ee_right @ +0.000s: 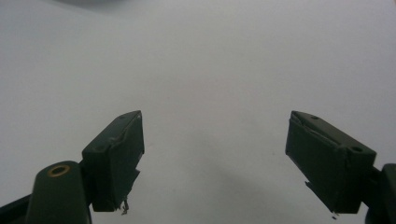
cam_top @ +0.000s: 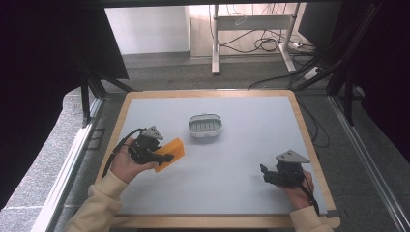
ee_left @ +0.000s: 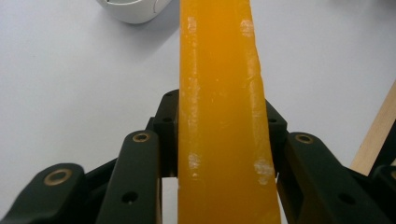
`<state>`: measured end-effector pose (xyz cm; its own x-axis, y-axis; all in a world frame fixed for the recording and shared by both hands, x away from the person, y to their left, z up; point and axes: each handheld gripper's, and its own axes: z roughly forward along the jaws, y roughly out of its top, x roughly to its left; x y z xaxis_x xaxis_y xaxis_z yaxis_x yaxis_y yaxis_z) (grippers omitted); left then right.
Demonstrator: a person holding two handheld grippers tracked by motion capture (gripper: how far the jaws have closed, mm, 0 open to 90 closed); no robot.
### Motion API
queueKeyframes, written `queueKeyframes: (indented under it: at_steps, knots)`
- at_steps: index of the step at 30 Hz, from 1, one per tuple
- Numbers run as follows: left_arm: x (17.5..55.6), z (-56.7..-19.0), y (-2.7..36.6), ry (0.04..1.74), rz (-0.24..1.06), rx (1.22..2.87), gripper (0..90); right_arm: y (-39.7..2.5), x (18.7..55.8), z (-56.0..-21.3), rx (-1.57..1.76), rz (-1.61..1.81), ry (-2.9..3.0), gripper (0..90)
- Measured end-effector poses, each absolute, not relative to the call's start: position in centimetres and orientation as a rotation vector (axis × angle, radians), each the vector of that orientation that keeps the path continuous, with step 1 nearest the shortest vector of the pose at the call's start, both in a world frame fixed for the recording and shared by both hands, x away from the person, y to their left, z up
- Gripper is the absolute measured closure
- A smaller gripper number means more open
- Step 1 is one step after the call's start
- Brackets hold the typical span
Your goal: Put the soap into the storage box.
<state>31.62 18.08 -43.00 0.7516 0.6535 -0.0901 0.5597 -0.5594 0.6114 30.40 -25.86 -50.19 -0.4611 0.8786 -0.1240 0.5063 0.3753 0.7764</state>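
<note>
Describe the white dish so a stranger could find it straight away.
Start at the grey mat on the wood-edged table. Just beyond its middle sits a small oval white dish with a ribbed floor, standing alone. The orange bar nearer the left gripper is flat, coloured and held; the dish is pale and untouched.

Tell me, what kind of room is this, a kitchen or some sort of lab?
Probably a lab or recording workspace, not a kitchen. A wood-edged table with a plain grey top sits between dark curtains, cables lie loose on the floor behind, and a person works with handheld grippers, the left gripper clamping an orange bar.
</note>
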Motion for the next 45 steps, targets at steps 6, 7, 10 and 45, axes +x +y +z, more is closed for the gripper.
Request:
queueKeyframes:
  at_steps: [6, 7, 10, 45]
  knots:
    - [32.0, -43.0, 18.0, 0.903, 0.193, 2.311, 62.0, -25.9, 30.4, -50.2, 1.193, 0.920, 2.105, 19.9]
    - [32.1, -43.0, 18.0, 0.905, 0.192, 2.310, 62.0, -25.9, 30.4, -50.2, 1.194, 0.920, 2.105, 19.9]
    - [32.3, -43.0, 18.0, 0.906, 0.187, 2.310, 62.0, -25.9, 30.4, -50.2, 1.197, 0.919, 2.104, 19.9]
    - [35.0, -41.8, 17.9, 0.900, 0.220, 2.303, 62.0, -26.0, 30.4, -50.3, 1.200, 0.908, 2.105, 20.0]
